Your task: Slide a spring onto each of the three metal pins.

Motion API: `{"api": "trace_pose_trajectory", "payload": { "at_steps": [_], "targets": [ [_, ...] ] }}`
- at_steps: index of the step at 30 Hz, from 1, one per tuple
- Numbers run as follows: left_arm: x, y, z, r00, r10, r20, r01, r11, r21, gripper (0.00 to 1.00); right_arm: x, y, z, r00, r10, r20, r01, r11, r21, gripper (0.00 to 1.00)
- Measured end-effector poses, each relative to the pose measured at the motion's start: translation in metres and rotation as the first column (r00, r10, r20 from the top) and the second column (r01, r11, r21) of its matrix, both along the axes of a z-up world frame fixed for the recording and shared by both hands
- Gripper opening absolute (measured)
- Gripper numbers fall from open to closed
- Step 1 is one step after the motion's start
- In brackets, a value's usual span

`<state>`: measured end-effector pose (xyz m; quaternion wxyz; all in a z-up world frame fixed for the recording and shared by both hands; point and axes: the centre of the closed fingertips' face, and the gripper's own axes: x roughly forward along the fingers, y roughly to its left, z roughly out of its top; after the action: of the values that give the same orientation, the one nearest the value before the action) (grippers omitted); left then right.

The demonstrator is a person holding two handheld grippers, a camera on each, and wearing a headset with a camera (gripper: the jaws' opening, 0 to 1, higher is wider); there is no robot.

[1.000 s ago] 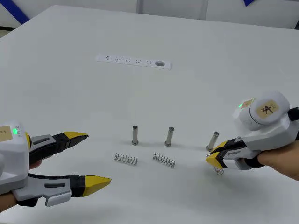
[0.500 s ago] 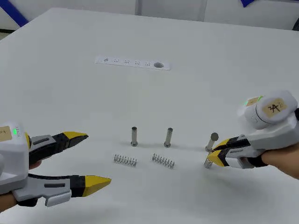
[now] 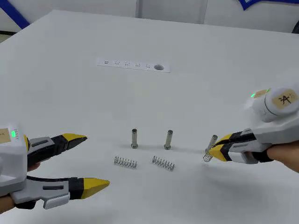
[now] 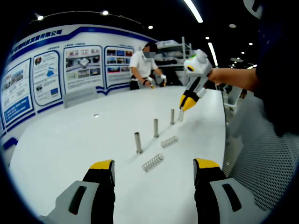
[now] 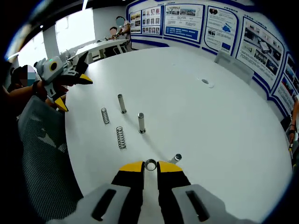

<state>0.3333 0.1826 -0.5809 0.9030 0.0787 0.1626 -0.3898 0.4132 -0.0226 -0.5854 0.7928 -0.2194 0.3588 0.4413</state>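
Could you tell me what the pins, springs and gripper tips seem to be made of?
The pins look like polished steel: smooth grey sheen. The springs look like thin bright metal wire, coiled. The right gripper tips seem matte yellow plastic or rubber.

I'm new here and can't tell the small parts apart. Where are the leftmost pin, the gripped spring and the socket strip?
leftmost pin (image 3: 134,138), head view, middle of its shaft.
gripped spring (image 3: 207,157), head view, its exposed coils.
socket strip (image 3: 133,65), head view, middle of its top.

A white power strip (image 3: 133,65) is laid flat on the white table (image 3: 224,93), and posters (image 4: 79,67) are hung along the wall behind.
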Motion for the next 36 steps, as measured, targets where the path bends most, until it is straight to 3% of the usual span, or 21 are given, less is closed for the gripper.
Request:
{"api": "trace_pose_trajectory", "payload": {
  "at_steps": [6, 13, 22, 36],
  "targets": [
    [0.000, 0.000, 0.001, 1.000, 0.001, 0.005, -0.001, 1.000, -0.005, 0.70, 0.006, 0.001, 0.023, 1.000, 0.003, 0.022, -0.003, 1.000, 0.009, 0.11],
    [-0.001, 0.001, 0.001, 1.000, 0.005, 0.006, -0.005, 1.000, -0.009, 0.70, 0.019, -0.002, 0.037, 0.999, -0.002, 0.051, 0.003, 1.000, -0.013, 0.11],
    [-0.001, 0.002, 0.000, 1.000, 0.012, 0.005, -0.012, 1.000, -0.011, 0.70, 0.034, -0.009, 0.033, 0.999, -0.022, 0.041, 0.024, 0.999, -0.042, 0.11],
    [-0.001, 0.003, -0.004, 1.000, 0.017, -0.005, -0.017, 1.000, -0.011, 0.70, 0.037, -0.012, 0.020, 1.000, -0.028, 0.013, 0.029, 0.997, -0.065, 0.11]
  ]
}}
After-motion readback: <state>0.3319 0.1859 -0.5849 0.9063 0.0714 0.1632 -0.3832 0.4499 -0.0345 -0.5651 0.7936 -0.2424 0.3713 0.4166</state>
